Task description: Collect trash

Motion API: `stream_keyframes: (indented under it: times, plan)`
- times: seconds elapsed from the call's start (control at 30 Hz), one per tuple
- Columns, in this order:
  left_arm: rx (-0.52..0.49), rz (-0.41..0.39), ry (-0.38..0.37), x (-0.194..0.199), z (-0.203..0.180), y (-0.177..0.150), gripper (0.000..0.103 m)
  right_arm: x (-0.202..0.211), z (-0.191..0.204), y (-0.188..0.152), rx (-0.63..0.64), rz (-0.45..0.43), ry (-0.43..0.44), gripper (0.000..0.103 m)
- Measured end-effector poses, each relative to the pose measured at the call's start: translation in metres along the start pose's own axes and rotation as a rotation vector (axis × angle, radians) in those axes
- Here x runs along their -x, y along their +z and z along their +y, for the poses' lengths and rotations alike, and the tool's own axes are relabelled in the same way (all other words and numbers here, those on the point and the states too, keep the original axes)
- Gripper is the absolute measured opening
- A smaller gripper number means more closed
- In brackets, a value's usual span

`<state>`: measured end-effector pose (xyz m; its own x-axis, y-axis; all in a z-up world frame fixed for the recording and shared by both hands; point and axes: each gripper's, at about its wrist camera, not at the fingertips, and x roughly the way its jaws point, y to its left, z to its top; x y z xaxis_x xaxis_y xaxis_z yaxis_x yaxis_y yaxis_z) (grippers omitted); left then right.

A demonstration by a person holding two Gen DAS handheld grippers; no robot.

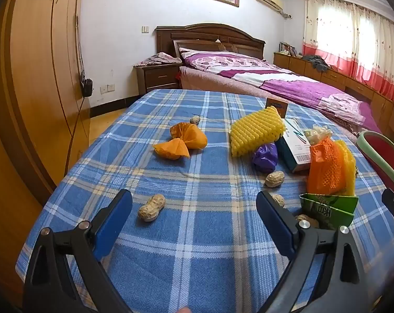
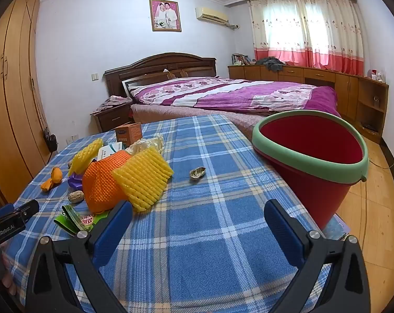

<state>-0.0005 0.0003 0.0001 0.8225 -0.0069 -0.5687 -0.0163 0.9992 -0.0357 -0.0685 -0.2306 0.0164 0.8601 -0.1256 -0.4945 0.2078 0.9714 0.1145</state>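
Wide-open, empty left gripper (image 1: 194, 208) is hovering beside a tan peanut shell (image 1: 151, 207) lying just left of centre, long axis diagonal; the right gripper (image 2: 198, 220), also open and empty, is sitting nearer the red, green-rimmed bucket (image 2: 311, 154).

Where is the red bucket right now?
In the right wrist view, the red bucket stands at the right edge of the plaid-covered table, just beyond the right gripper, apart from the trash pile.

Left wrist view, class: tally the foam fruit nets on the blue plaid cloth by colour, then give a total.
Yellow foam fruit nets: 2
Orange foam fruit net: 1
Total: 3
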Motion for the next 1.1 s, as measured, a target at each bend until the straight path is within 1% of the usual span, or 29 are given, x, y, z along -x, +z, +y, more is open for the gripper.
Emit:
stream_keyframes:
  times: [1.1]
  plan:
    - [-0.002,0.010,0.003,-0.0002,-0.0003,0.0002,0.095,-0.0006,-0.0001,0.0000,0.005,0.001,-0.003,0.103]
